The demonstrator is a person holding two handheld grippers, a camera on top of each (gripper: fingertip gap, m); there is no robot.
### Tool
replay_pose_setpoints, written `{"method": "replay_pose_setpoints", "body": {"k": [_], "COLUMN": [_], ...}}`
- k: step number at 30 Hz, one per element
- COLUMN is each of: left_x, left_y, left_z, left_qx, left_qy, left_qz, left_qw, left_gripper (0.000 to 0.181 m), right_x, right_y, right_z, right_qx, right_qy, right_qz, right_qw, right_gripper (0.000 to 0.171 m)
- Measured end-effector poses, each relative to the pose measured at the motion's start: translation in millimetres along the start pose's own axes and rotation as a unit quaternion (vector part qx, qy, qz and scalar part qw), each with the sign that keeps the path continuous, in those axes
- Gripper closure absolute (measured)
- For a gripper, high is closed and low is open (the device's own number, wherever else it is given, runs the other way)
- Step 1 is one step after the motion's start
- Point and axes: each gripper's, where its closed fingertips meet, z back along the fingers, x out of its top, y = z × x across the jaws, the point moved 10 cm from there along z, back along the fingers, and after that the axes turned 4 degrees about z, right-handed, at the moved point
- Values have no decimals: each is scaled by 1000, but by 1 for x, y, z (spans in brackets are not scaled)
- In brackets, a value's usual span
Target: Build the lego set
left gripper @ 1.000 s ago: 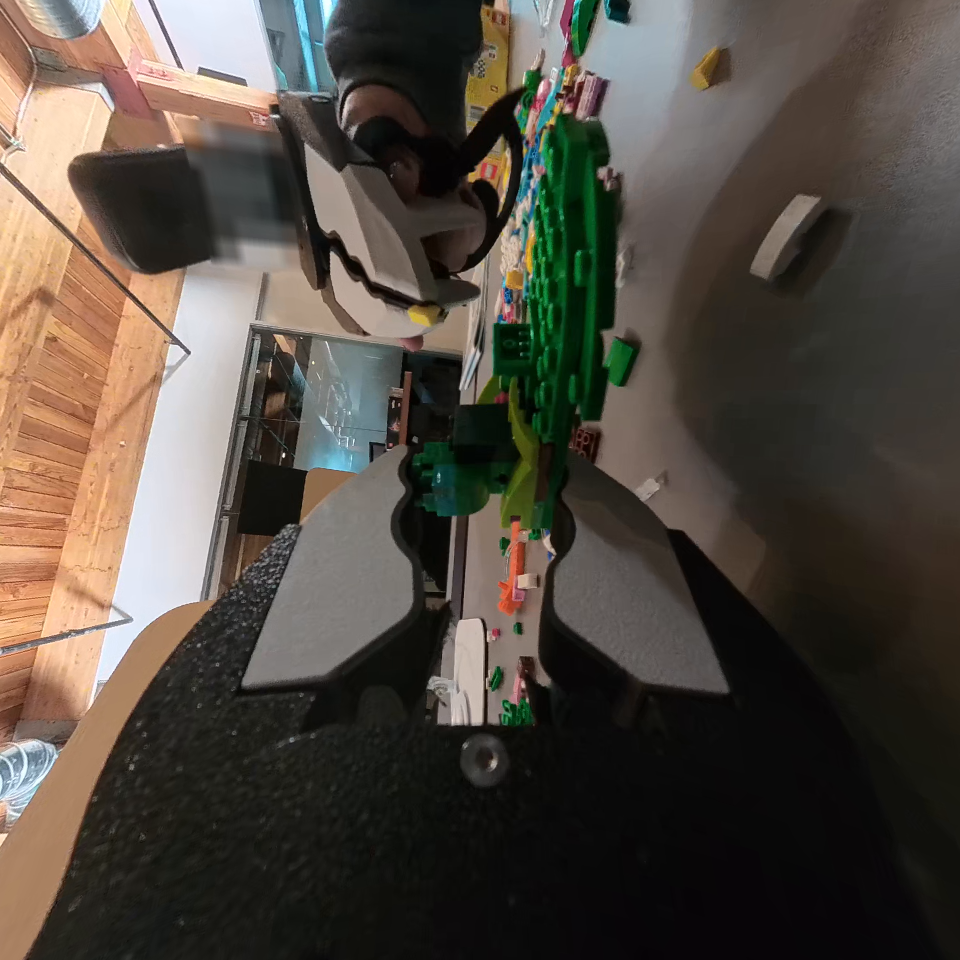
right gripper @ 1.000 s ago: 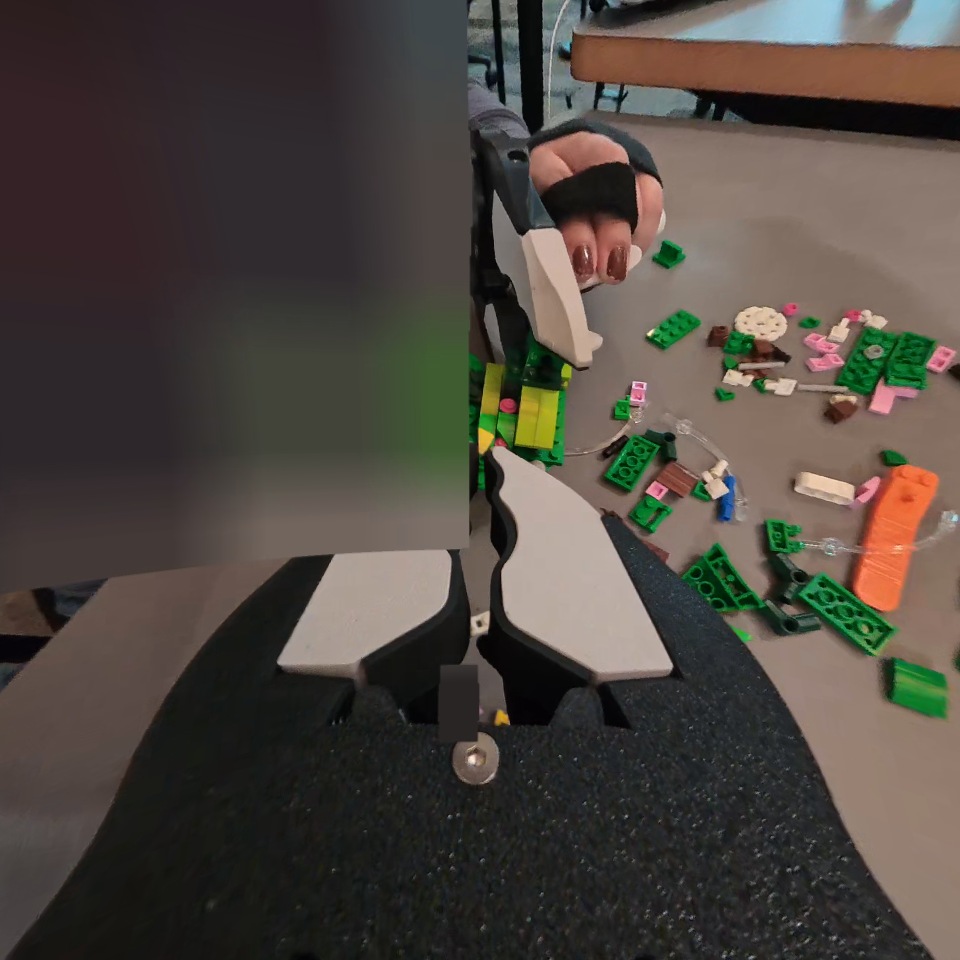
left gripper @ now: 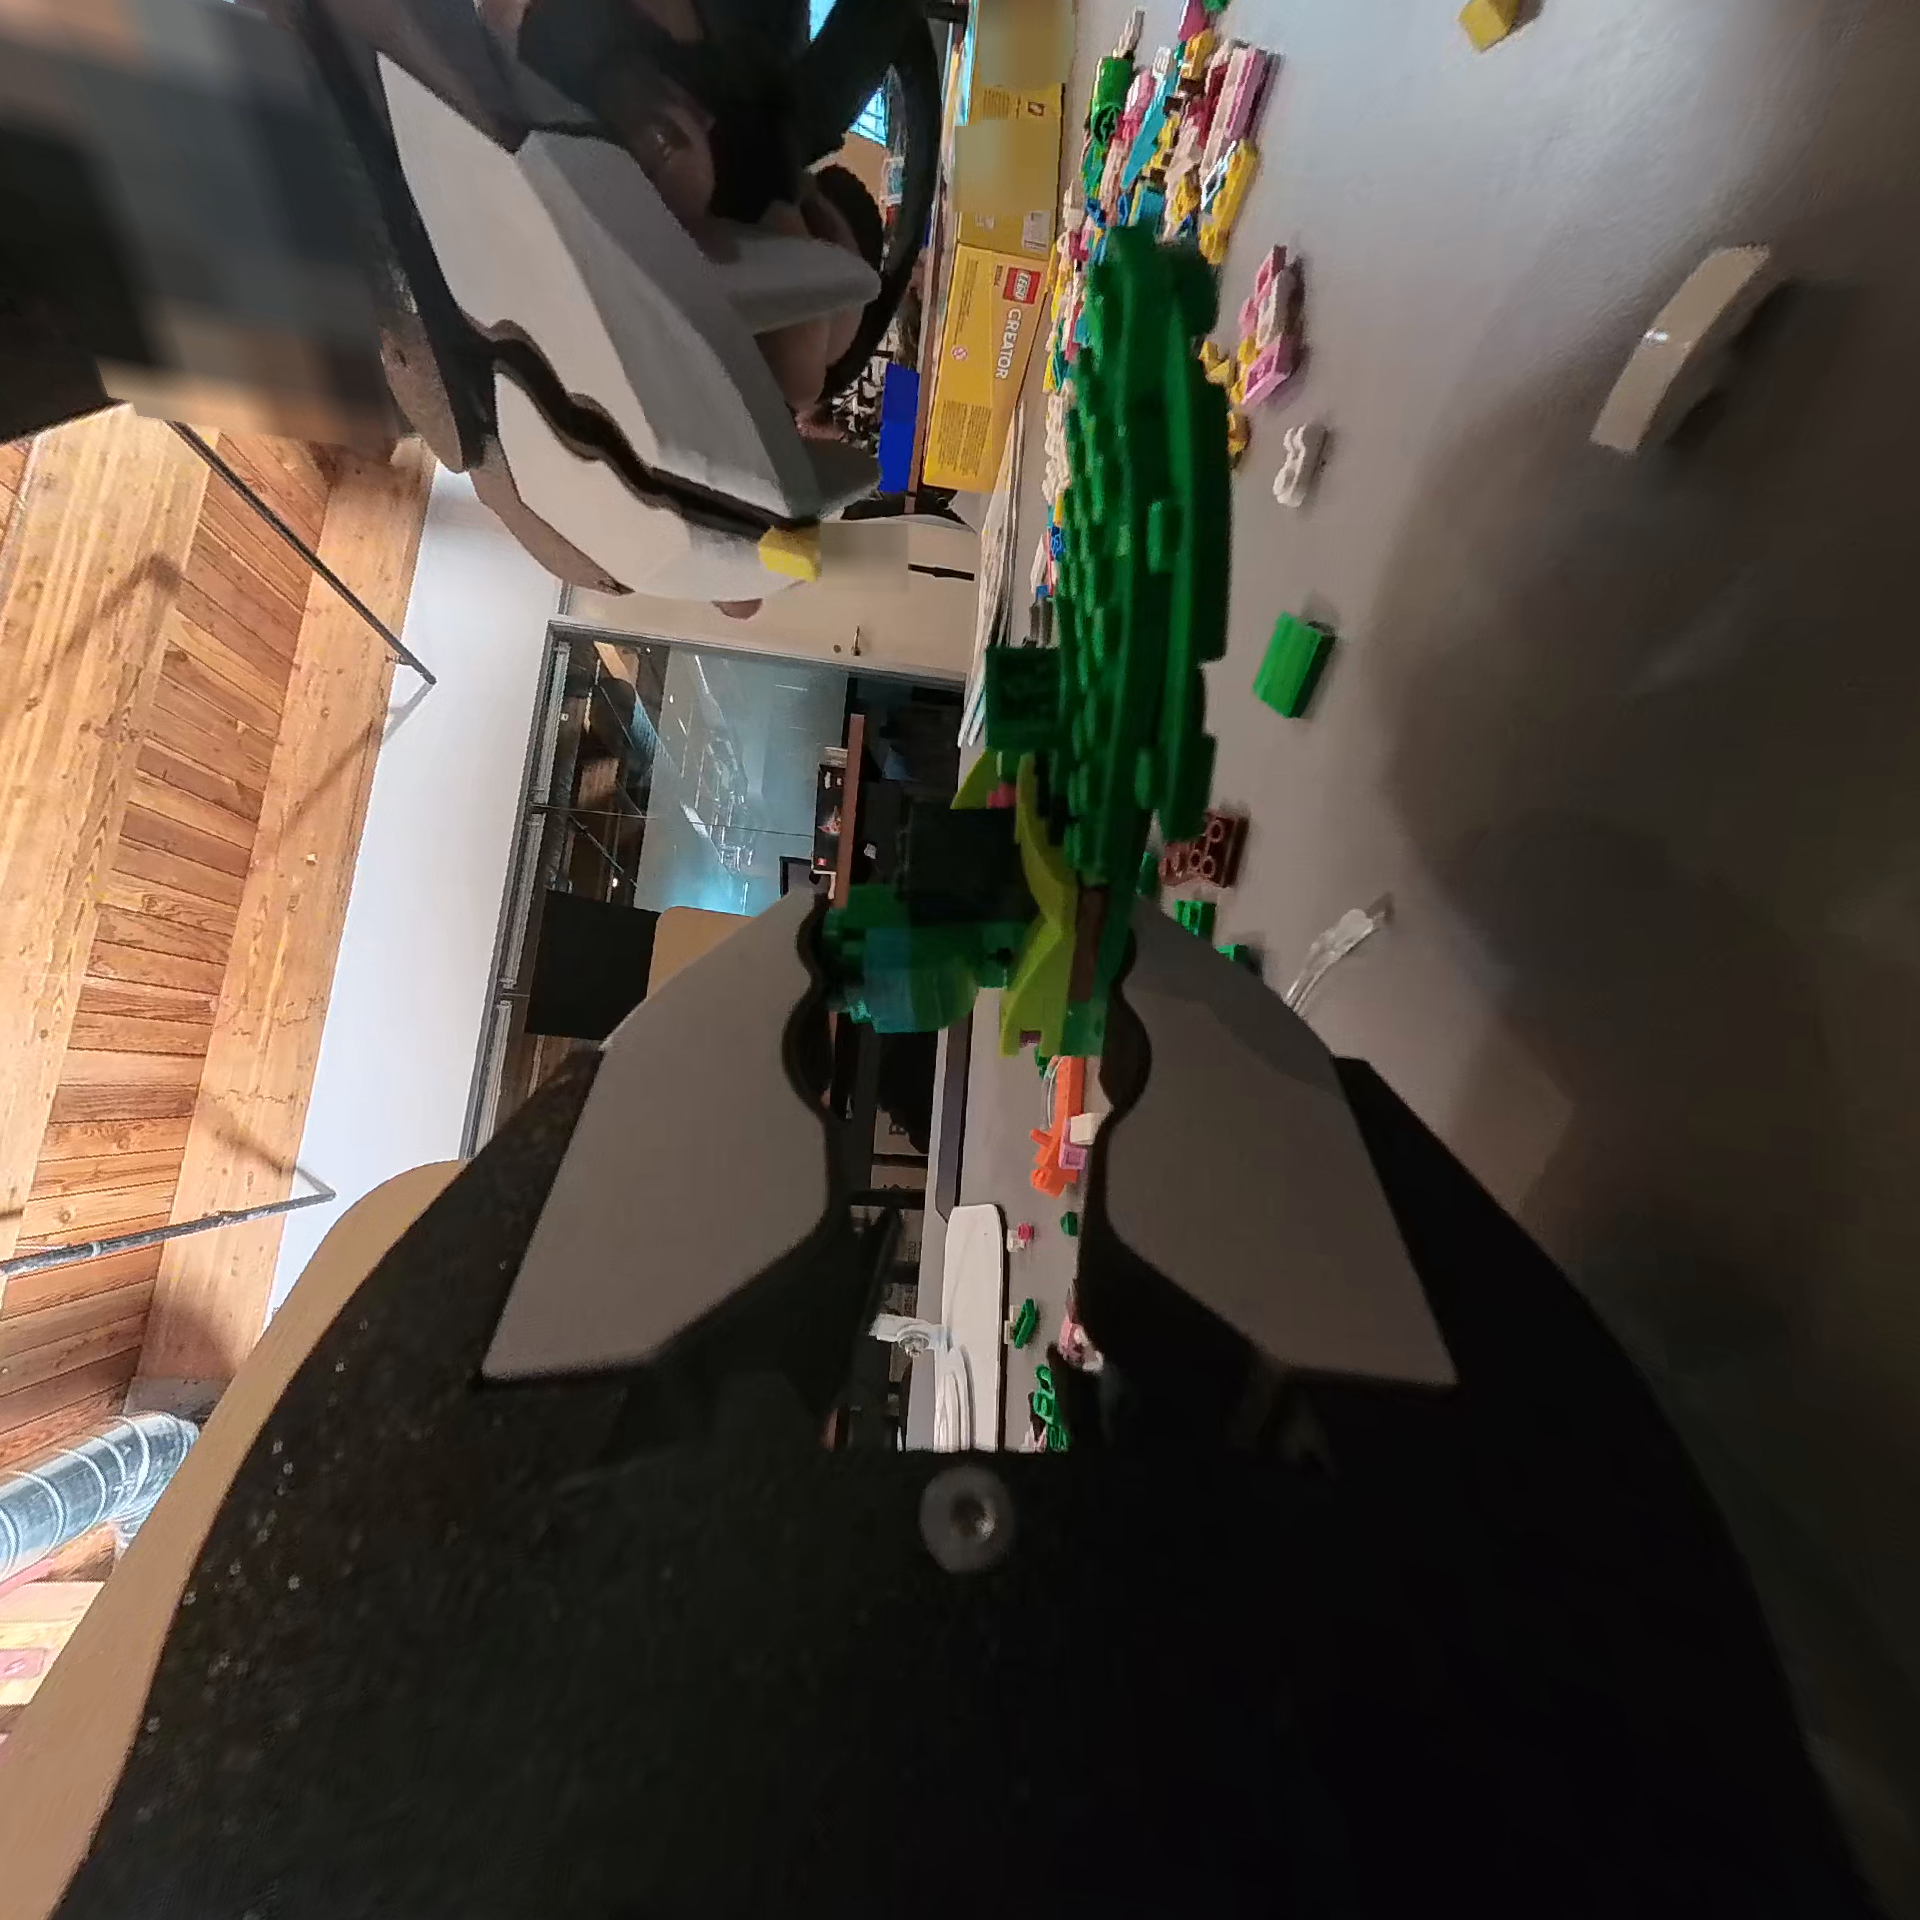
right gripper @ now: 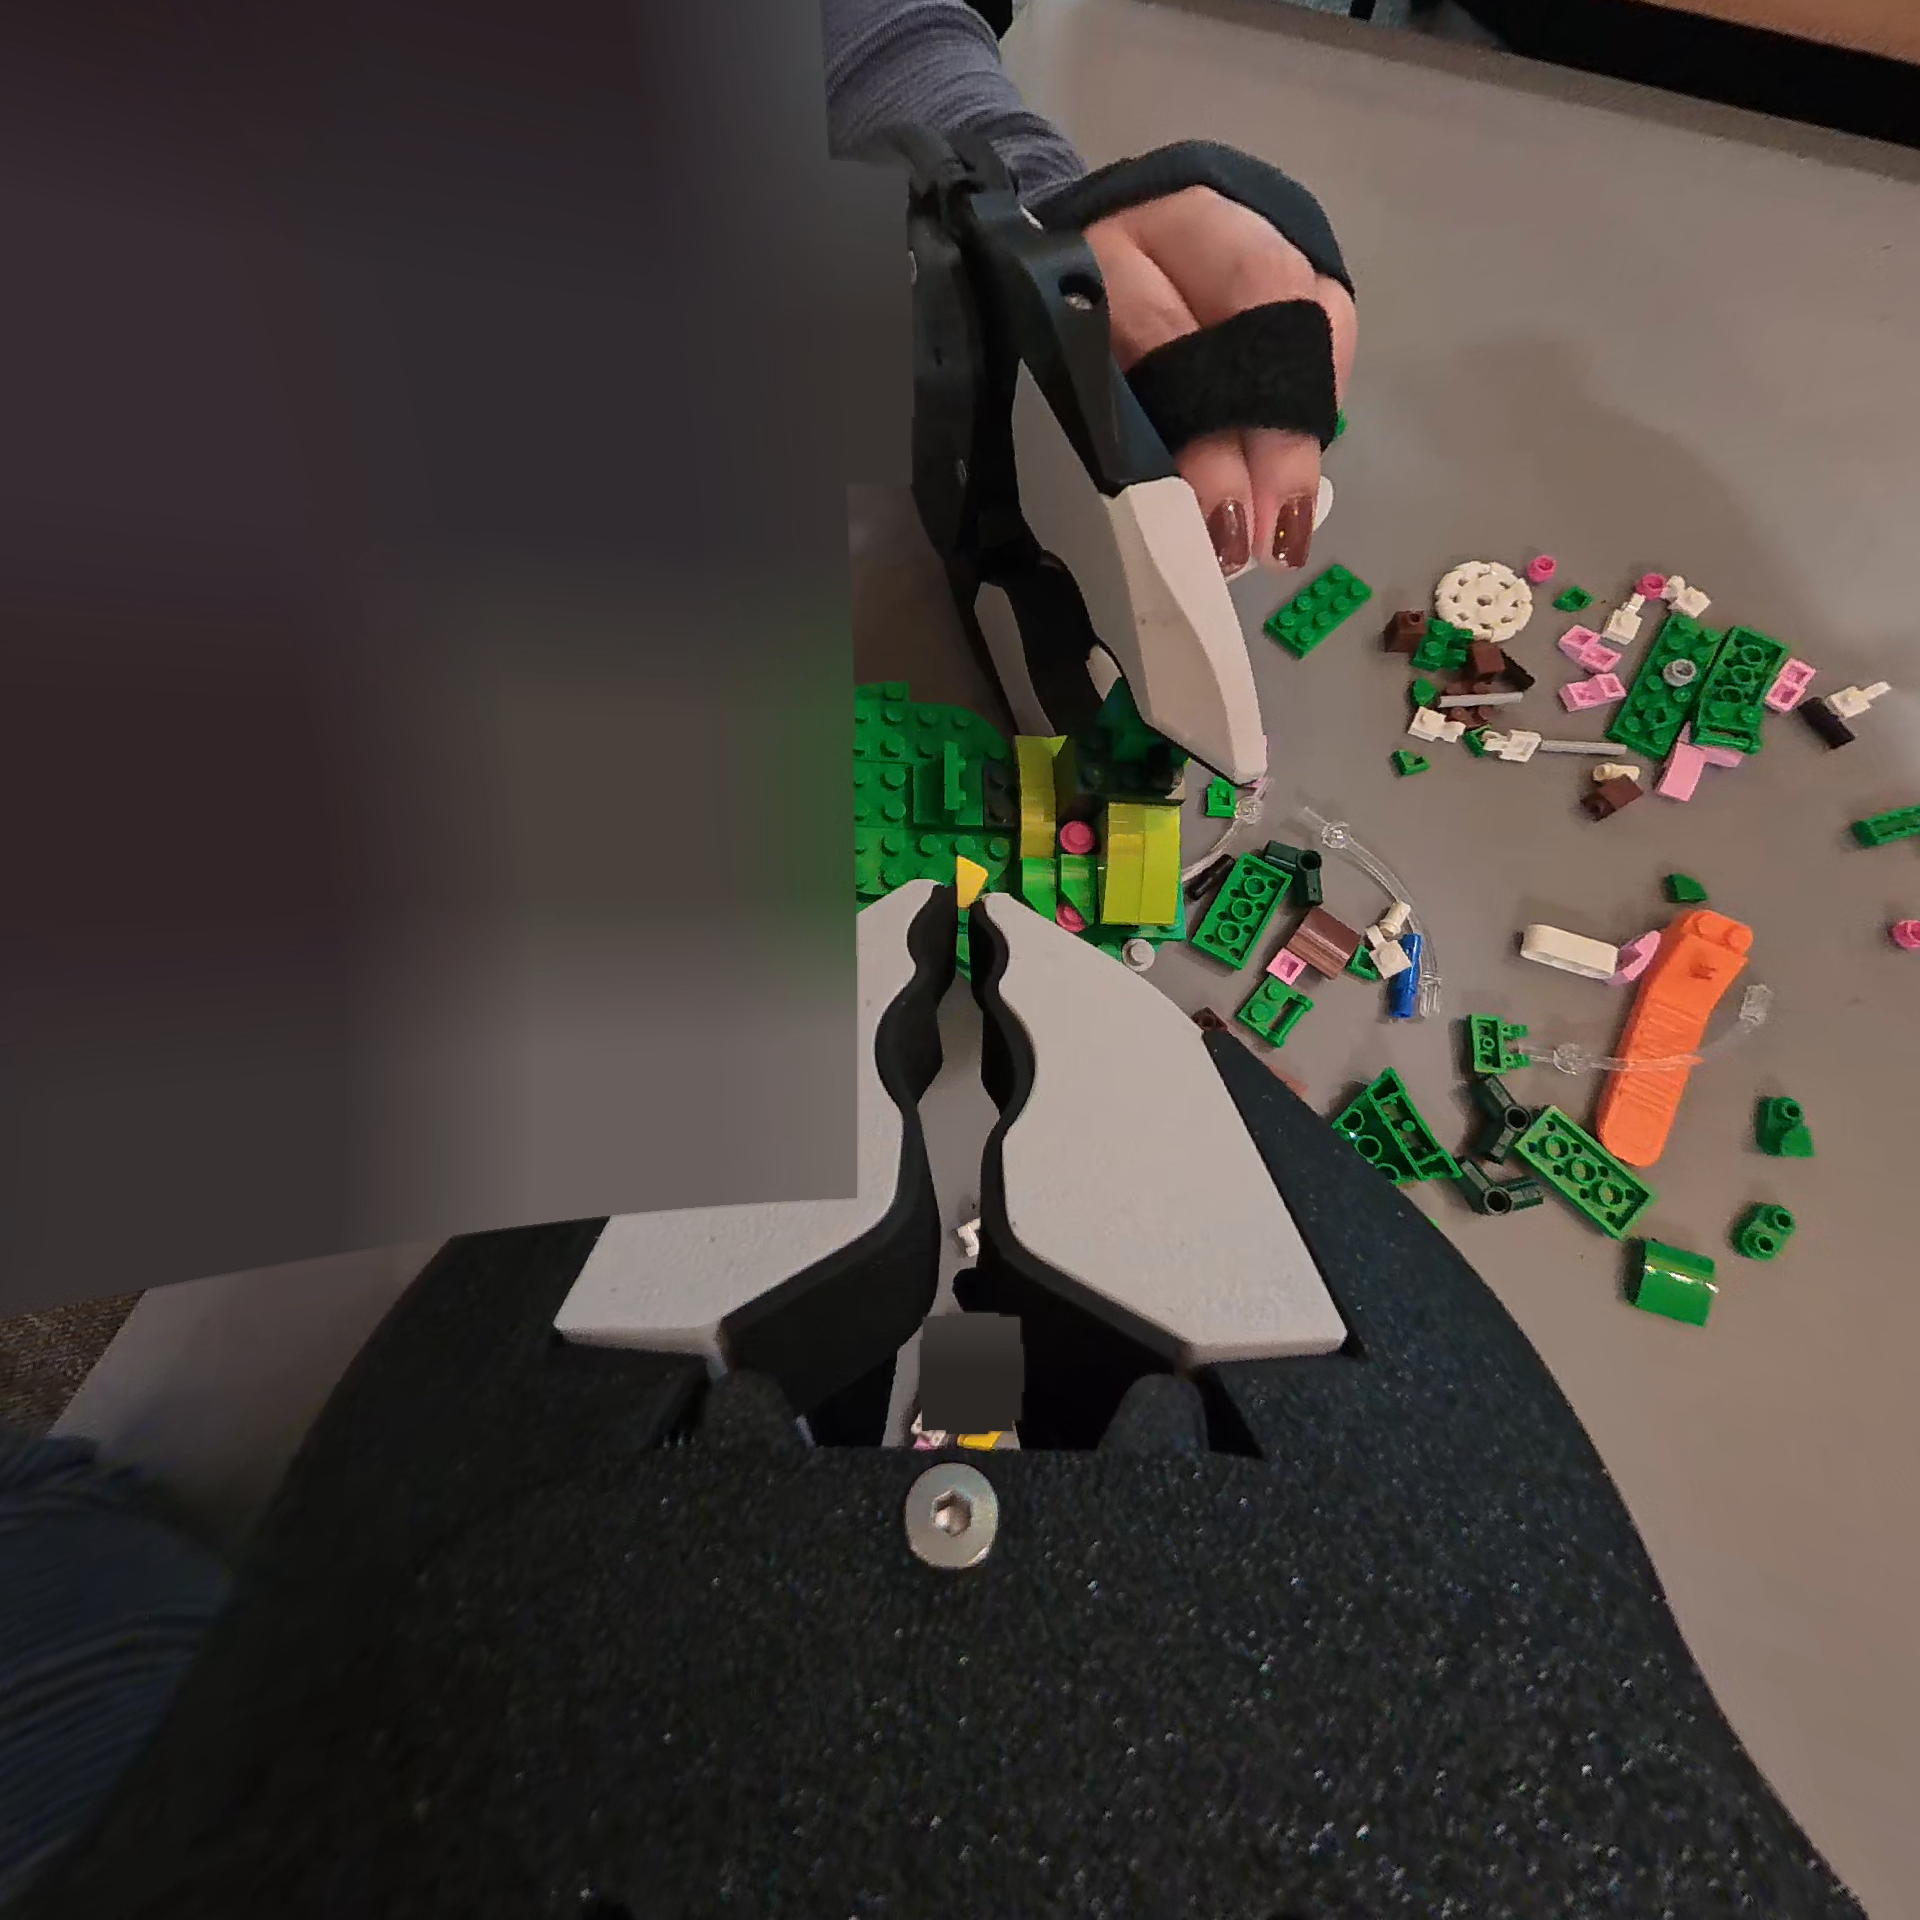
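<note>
A green lego build (left gripper: pixel 1132 520) on a round green plate, with lime and dark green parts, lies on the grey table. My left gripper (left gripper: pixel 971 945) is shut on its near end, on the dark green and lime stack (left gripper: pixel 935 966). In the right wrist view the left gripper (right gripper: pixel 1143 748) straddles that stack on the build (right gripper: pixel 904 769). My right gripper (right gripper: pixel 966 914) is shut on a small yellow piece (right gripper: pixel 968 883) and holds it just above the build's near edge. In the left wrist view the right gripper (left gripper: pixel 790 520) holds the yellow piece (left gripper: pixel 790 551) above the plate, apart from it.
Loose green, pink, brown and white bricks lie to the right of the build, with an orange brick separator (right gripper: pixel 1673 1049) and a white round piece (right gripper: pixel 1484 601). A yellow box (left gripper: pixel 987 364) and a pile of coloured bricks (left gripper: pixel 1174 135) lie beyond the plate. A green curved brick (left gripper: pixel 1291 665) lies beside it. There is about 6 cm between the tips of the two grippers. The orange brick separator (right gripper: pixel 1673 1049) is about 15 cm from my left fingertips and 20 cm from my right.
My right gripper has moved closer to the build with the yellow piece in its tips. My left gripper keeps its hold on the build.
</note>
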Motion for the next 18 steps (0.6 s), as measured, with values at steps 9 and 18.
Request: {"method": "replay_pose_setpoints", "body": {"k": [9, 18], "left_x": [0, 1], "left_y": [0, 0], "left_z": [0, 1], "left_qx": [-2, 1], "left_qy": [0, -3], "left_qz": [-1, 1], "left_qw": [1000, 1000], "left_gripper": [133, 133], "right_x": [-6, -6], "right_y": [-9, -10], "right_z": [-3, -4], "right_qx": [-29, -31], "right_qy": [22, 19], "right_qz": [-23, -24], "right_qw": [999, 999], "right_gripper": [169, 170]}}
